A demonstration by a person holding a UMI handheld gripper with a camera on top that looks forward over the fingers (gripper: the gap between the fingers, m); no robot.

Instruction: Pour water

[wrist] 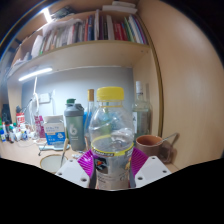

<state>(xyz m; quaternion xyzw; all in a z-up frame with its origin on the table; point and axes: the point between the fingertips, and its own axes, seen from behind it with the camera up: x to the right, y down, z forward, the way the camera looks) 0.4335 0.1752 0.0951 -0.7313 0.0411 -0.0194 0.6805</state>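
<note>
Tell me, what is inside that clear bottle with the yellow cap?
The bottle, held between the gripper fingers, looks clear with the desk showing through. A water level cannot be made out, and the pads cover its base.

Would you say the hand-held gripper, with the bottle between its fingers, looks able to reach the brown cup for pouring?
Probably yes: the hand-held gripper appears shut on the clear bottle, and the brown cup stands just beyond to the right, with nothing visibly between them.

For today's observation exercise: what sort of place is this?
Probably a study desk in a home or dorm room: a shelf of books above, a cluttered desk below, with a bottle between the gripper fingers.
</note>
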